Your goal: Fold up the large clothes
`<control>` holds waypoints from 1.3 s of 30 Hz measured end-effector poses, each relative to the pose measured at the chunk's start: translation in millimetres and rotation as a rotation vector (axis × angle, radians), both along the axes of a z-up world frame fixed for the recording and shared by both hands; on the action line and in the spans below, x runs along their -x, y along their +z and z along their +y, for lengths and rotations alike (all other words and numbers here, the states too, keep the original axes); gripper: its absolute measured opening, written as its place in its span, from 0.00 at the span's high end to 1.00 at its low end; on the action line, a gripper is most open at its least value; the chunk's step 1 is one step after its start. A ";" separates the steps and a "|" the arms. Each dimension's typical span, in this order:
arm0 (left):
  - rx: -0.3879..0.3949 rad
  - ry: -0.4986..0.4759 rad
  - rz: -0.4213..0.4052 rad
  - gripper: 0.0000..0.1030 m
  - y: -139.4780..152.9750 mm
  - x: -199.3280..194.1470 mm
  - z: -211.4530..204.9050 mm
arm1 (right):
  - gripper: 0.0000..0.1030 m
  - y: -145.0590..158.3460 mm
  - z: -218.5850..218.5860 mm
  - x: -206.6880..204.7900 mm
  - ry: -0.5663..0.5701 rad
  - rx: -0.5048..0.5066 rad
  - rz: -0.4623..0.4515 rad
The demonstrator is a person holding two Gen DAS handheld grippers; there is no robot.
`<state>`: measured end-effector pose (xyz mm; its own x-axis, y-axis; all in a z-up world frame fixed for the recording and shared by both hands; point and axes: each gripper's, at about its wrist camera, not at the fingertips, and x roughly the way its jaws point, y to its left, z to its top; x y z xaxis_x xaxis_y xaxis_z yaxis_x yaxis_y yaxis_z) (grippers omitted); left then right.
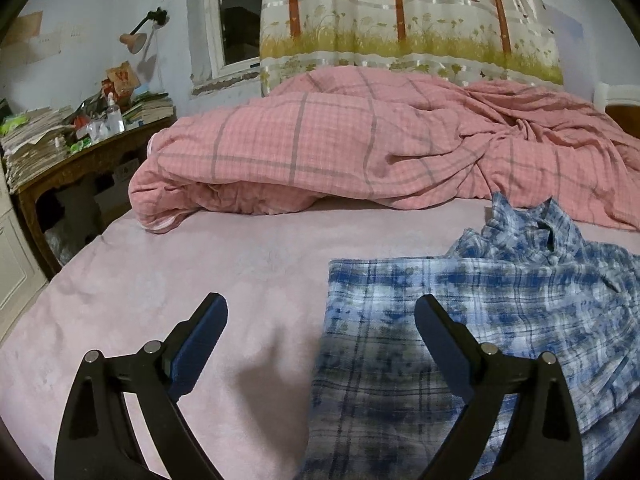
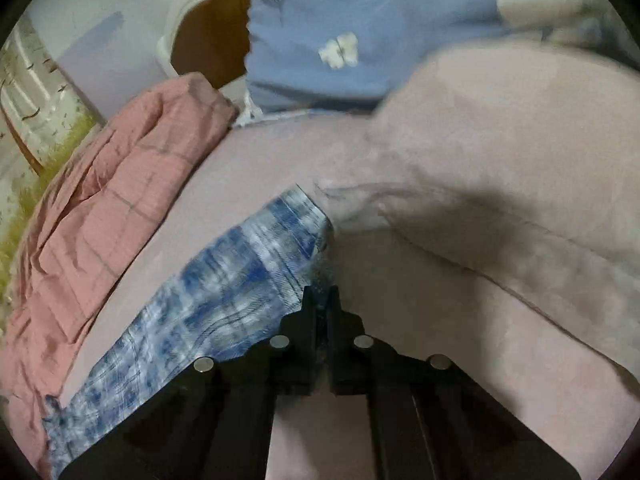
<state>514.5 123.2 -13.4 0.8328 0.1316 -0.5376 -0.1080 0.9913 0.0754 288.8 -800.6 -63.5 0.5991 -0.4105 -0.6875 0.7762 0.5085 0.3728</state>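
Observation:
A blue and white plaid shirt lies on the pink bed sheet, collar toward the far right. My left gripper is open above the shirt's left edge, one finger over the sheet and one over the shirt, holding nothing. In the right wrist view my right gripper is shut on a sleeve or edge of the plaid shirt, which stretches back to the lower left across the sheet.
A crumpled pink checked duvet fills the far side of the bed and shows in the right wrist view. A cluttered wooden side table stands at the left. A blue pillow and a pink pillow lie ahead of the right gripper.

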 end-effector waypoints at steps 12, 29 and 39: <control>0.060 -0.045 -0.090 0.17 40.0 26.3 -3.4 | 0.96 199.7 235.8 -98.8 0.357 0.372 -0.074; 0.095 -0.050 -0.053 0.18 38.2 19.9 13.3 | 0.96 121.6 609.3 -225.2 0.741 0.191 -0.105; 0.128 -0.010 -0.061 0.18 40.4 19.2 29.5 | 0.96 66.8 656.6 -228.1 0.837 0.161 -0.120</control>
<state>495.3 152.7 27.0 0.8654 0.0568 -0.4979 -0.0989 0.9934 -0.0585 516.9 -144.0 3.4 0.8132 0.1119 -0.5711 0.0815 0.9497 0.3023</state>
